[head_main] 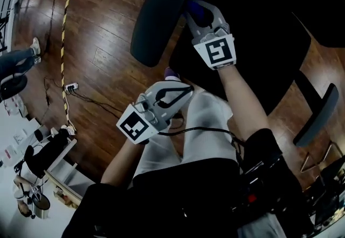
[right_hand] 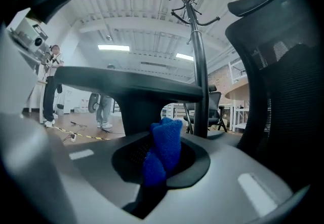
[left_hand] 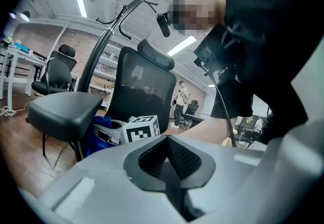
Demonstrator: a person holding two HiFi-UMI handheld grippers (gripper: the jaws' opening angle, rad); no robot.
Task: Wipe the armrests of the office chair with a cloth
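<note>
Cloth [right_hand: 163, 147] clamped in my right gripper [head_main: 200, 13] sits just beside the armrest [head_main: 157, 16], poised to wipe it, while my left gripper [left_hand: 167, 162], jaws together on nothing, hangs clear of the work.

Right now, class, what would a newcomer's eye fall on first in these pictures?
The bright blue cloth pinched in the right claw stands out first, close beside the chair's dark armrest. Next comes the left claw, shut and empty, nearer the person's white trousers.
</note>
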